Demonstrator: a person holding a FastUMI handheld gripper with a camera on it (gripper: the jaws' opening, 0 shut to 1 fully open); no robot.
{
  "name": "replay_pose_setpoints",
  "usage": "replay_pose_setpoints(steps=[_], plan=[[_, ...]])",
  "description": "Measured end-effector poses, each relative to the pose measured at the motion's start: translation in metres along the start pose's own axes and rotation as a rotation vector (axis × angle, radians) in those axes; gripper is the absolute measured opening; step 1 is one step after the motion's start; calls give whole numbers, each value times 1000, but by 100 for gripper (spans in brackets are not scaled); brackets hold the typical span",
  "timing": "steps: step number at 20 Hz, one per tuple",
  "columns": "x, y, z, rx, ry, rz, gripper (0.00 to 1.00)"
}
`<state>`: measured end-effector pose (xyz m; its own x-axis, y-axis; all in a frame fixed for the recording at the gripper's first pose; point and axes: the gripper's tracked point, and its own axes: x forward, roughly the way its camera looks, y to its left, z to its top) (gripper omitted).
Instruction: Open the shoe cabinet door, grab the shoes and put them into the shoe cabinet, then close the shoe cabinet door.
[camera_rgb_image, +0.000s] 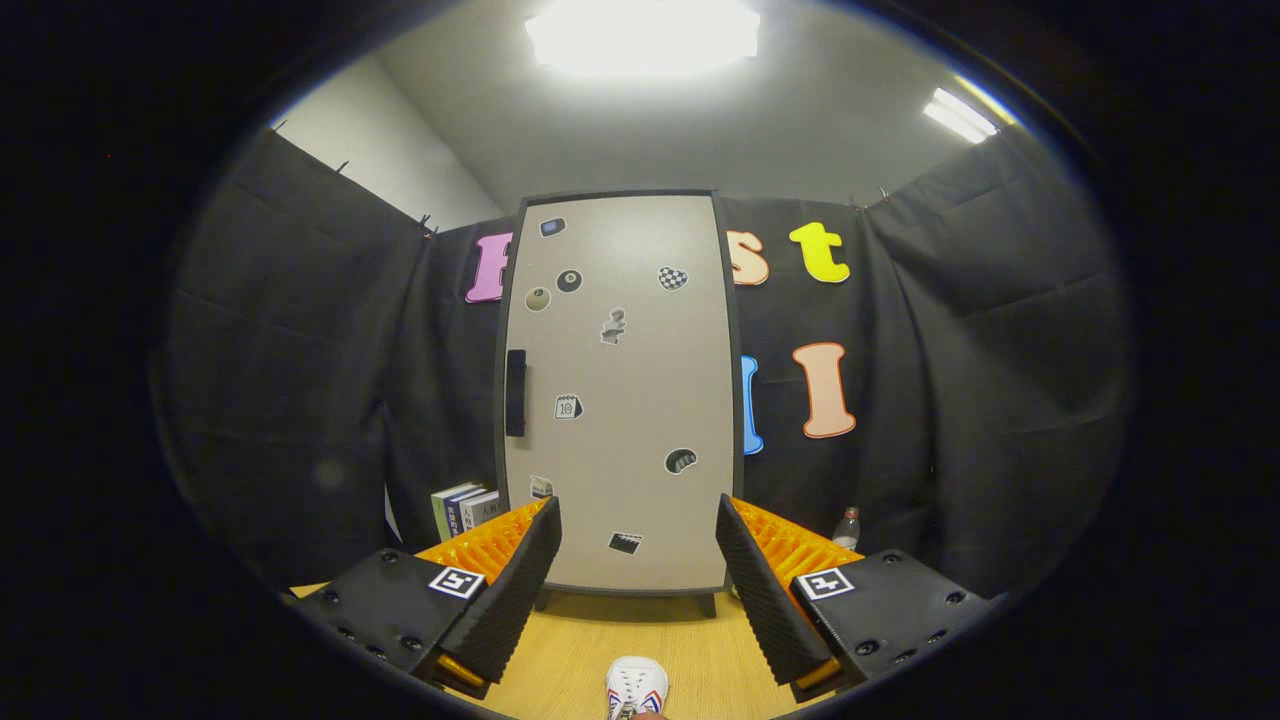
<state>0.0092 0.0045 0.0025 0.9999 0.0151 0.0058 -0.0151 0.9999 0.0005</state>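
Gripper (637, 535): 2 fingers spread apart, holding nothing. Shoe cabinet (620, 390) stands ahead, door closed, handle (515, 393) on its left edge. Shoe (636, 687) lies on table (690, 640) between the fingers.

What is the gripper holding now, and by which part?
Nothing is held. The gripper has its jaws open and apart, with only the closed shoe cabinet door beyond them and a white shoe lying below, untouched.

A tall beige shoe cabinet (620, 390) stands upright on the wooden tabletop (560, 650), its sticker-dotted door shut, dark handle (515, 392) at its left edge. A white shoe (636, 687) lies well before it.
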Motion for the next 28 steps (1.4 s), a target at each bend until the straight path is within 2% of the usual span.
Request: replay_pose_setpoints(steps=[5,13,19,28], plan=[[28,15,13,-19,-18,15,97],[102,73,41,-6,-45,87,97],[163,118,35,11,13,153,97],[241,163,27,19,40,188,97]])
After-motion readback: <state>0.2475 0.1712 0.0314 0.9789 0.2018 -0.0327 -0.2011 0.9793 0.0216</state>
